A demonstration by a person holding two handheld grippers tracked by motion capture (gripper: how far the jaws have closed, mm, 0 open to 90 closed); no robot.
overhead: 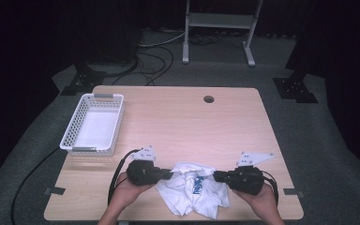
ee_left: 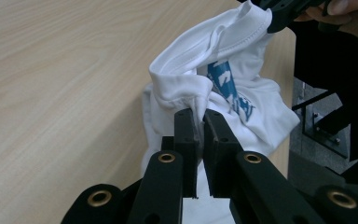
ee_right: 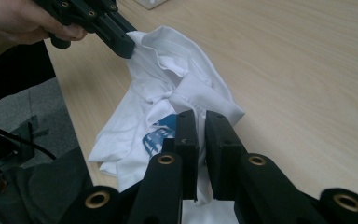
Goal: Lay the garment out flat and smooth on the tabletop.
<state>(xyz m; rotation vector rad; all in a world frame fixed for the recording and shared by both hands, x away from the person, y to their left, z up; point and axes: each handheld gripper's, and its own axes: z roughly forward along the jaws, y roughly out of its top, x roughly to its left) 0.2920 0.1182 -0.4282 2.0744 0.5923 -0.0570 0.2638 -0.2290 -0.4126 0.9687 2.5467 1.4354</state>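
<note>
A crumpled white T-shirt (overhead: 191, 189) with a blue print lies near the front edge of the wooden table (overhead: 183, 122), partly lifted between both grippers. My left gripper (overhead: 170, 175) is shut on a fold at the shirt's left side, and in the left gripper view the jaws (ee_left: 201, 114) pinch white cloth (ee_left: 186, 70). My right gripper (overhead: 215, 176) is shut on the shirt's right side, and in the right gripper view its jaws (ee_right: 200, 115) clamp a hemmed fold (ee_right: 168, 70). Each gripper view also catches the other gripper biting the shirt's far edge.
A white perforated basket (overhead: 70, 136) stands at the table's left side. A round cable hole (overhead: 209, 99) sits near the far edge. A metal stand (overhead: 218, 21) and cables (overhead: 150, 61) are on the floor beyond the table.
</note>
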